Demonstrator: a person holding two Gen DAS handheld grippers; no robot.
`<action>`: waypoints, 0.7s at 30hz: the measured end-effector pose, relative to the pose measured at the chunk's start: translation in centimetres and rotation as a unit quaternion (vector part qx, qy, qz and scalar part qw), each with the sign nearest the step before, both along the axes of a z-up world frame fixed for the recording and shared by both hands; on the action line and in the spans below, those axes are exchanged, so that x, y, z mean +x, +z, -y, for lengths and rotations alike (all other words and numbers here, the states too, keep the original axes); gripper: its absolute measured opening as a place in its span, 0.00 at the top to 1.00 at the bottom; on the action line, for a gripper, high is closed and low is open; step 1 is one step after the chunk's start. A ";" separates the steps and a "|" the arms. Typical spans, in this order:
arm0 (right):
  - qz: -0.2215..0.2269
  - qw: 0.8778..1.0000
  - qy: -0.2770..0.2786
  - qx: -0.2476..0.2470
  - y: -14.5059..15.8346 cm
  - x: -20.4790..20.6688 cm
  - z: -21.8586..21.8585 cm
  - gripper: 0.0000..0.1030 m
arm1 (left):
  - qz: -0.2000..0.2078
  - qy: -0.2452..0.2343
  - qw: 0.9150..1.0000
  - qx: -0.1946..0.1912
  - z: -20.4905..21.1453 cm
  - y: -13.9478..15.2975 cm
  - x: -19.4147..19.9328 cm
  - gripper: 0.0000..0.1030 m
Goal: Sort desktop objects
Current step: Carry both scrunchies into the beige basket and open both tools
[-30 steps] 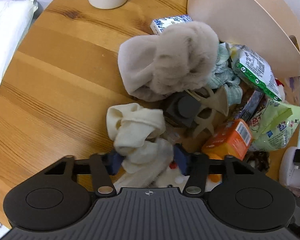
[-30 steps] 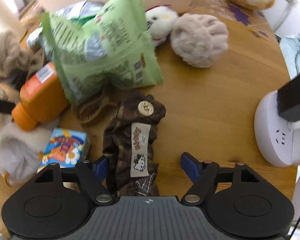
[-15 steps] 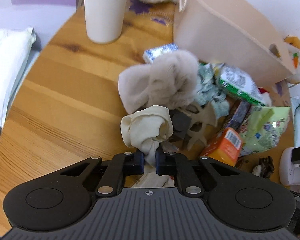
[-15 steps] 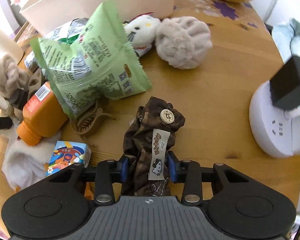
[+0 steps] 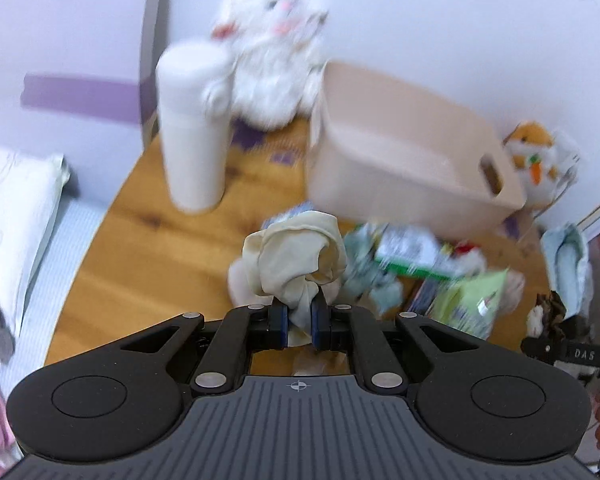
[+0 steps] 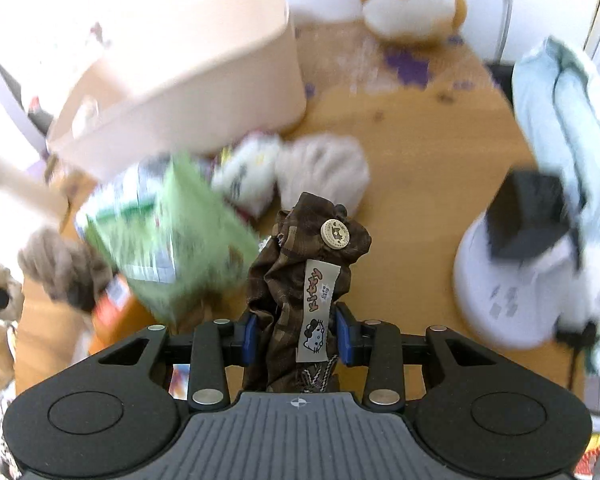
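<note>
Your left claw [image 5: 299, 322] is now clamping the cream sock [image 5: 296, 258] and your right claw [image 6: 296, 334] the brown plaid sock [image 6: 300, 264], both jaws having closed from apart. You are holding both clear of the counter [image 5: 140, 240], so they are looking ready for the beige bin [image 5: 400, 152].

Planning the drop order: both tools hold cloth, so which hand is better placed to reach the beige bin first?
Left, probably: its tool holds the cream sock pointing toward the bin; the right's bin view sits off to one side.

I see a cream sock [image 5: 296, 258], a brown plaid cloth [image 6: 300, 280] with a beige button, a blurred, probably green snack bag [image 6: 172, 236], a pale pink bin [image 5: 400, 160], a honey-brown wood table [image 5: 140, 232]
</note>
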State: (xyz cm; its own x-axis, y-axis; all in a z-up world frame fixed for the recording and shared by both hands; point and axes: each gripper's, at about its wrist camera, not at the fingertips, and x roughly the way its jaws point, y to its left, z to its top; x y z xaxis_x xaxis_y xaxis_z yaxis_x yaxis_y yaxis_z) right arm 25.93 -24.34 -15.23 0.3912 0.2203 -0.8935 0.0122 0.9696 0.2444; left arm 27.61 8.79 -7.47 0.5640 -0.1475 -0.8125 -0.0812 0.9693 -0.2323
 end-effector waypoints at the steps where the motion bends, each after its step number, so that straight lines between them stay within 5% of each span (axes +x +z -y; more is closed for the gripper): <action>1: 0.009 1.000 0.000 0.002 0.7 0.7 0.1 0.66 | 0.012 -0.003 1.000 0.003 0.2 0.7 0.4 0.90; 12: 0.103 0.995 -0.011 0.010 6.4 7.5 0.5 0.66 | 0.102 -0.055 0.991 0.063 3.8 4.8 6.9 0.90; 21: 0.124 0.992 -0.008 0.014 6.9 14.4 -2.1 0.66 | 0.106 -0.068 0.989 0.072 7.2 4.2 14.5 0.90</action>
State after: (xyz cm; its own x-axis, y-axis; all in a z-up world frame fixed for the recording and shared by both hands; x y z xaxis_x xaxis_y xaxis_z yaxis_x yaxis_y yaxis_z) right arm 40.33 -22.23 -8.31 0.6020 0.2349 -0.7631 -0.0360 0.9628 0.2680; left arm 42.12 1.64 -3.23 0.7066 -0.1248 -0.6965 0.0884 0.9922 -0.0881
